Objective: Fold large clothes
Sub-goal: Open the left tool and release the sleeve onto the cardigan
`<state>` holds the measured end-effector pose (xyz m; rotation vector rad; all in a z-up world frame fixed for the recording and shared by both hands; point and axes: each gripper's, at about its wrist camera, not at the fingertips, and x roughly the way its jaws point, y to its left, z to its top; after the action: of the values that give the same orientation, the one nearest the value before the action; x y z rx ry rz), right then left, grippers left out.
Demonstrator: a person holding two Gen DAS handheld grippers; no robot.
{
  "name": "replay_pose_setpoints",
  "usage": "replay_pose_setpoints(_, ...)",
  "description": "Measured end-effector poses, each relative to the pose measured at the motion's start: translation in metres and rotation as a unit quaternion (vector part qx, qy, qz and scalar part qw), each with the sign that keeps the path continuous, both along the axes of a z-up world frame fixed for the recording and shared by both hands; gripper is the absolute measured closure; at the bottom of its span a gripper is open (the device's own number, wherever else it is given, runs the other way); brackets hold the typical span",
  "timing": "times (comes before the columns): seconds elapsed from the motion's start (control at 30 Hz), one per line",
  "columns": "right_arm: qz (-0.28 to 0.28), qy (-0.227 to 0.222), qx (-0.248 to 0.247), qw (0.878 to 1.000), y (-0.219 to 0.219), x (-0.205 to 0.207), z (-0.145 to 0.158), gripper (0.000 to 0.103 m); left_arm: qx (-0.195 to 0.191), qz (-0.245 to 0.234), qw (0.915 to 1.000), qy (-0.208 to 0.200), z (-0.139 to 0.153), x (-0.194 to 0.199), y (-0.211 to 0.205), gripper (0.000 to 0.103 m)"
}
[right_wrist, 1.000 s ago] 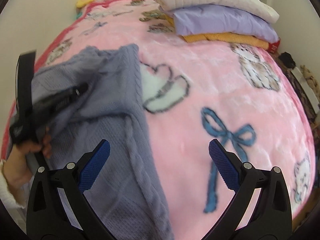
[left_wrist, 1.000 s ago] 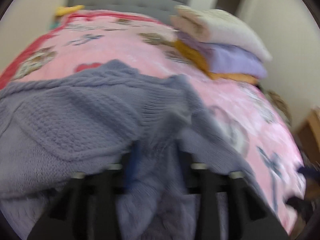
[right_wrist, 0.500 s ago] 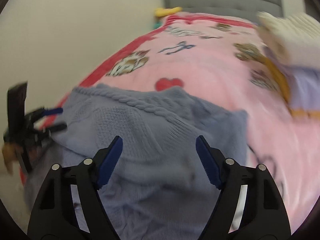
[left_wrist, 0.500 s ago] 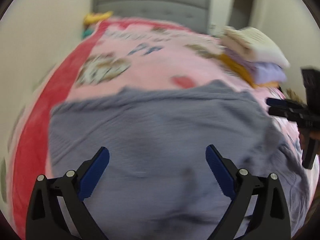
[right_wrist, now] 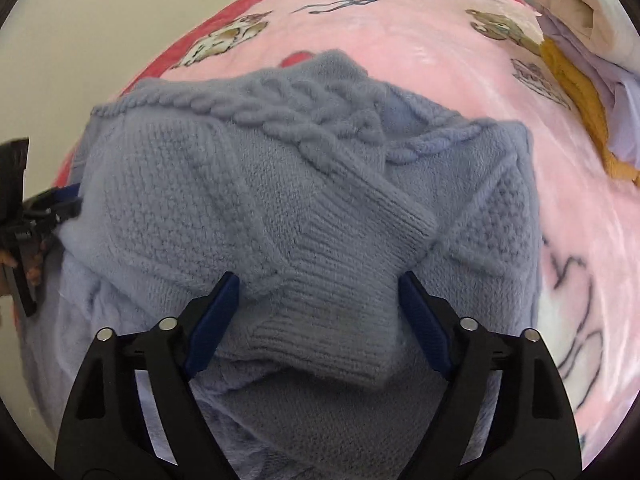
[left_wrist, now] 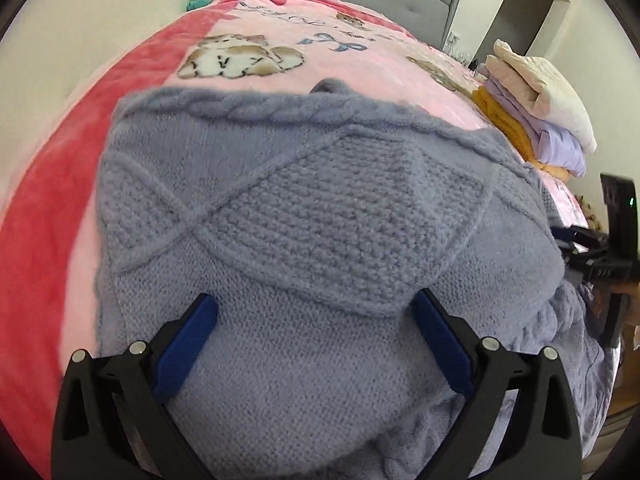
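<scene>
The left gripper (left_wrist: 314,308) points steeply down, its blue-padded fingers (left_wrist: 188,344) spread wide with nothing pinched between them; they have just been opening. The right gripper (right_wrist: 318,286) also tilts steeply down, fingers (right_wrist: 424,320) apart and gripping nothing, having just widened again after narrowing. Each gripper shows at the edge of the other's view, with part of a hand (right_wrist: 36,268) behind it.

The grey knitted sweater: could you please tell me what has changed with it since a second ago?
The left tongs let go of the knitted sweater, their jaws just opened, and it now lies folded on the pink blanket. The right tongs swung over it, open. The stack of folded clothes stayed put.
</scene>
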<state>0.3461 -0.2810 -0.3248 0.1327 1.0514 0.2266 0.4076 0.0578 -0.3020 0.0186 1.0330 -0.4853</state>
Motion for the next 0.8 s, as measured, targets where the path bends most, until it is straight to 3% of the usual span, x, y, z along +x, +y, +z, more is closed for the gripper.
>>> replay_pose_setpoints(0.1, 0.0, -0.032, 0.035, 0.999, -0.013, -0.003, 0.022, 0.015, -0.021, -0.015, 0.9996, 0.007, 0.018, 0.0, -0.001, 0.006)
replay_pose_setpoints(0.17, 0.012, -0.059, 0.037, 0.997, -0.019, -0.008, 0.036, 0.015, -0.021, -0.043, 0.9988, -0.014, 0.03, -0.008, -0.007, 0.006)
replay_pose_setpoints(0.23, 0.03, -0.06, 0.04, 0.997, -0.022, -0.011, 0.038, 0.019, -0.004, -0.075, 0.9969, -0.02, 0.031, -0.016, -0.018, 0.006)
replay_pose_setpoints(0.3, 0.049, -0.045, 0.047, 0.997, -0.02, -0.015, 0.032, 0.031, 0.01, -0.094, 0.9955, -0.008, 0.021, -0.023, -0.024, 0.006)
replay_pose_setpoints(0.47, 0.086, -0.017, 0.02, 0.996, -0.003, -0.025, 0.007, 0.036, -0.012, -0.077, 0.997, -0.002, 0.004, -0.027, -0.021, 0.005)
replay_pose_setpoints(0.6, 0.066, -0.021, 0.038, 0.997, -0.008, -0.03, -0.002, 0.036, -0.013, -0.081, 0.9966, -0.005, -0.003, -0.028, -0.019, 0.005)
replay_pose_setpoints(0.73, 0.072, -0.032, 0.023, 0.997, -0.007, -0.039, -0.006, 0.036, -0.012, -0.082, 0.9965, -0.007, -0.005, -0.028, -0.019, 0.004)
replay_pose_setpoints(0.8, 0.064, -0.03, 0.028, 0.997, -0.008, -0.038, -0.005, 0.029, -0.011, -0.081, 0.9966, -0.007, -0.003, -0.028, -0.019, 0.004)
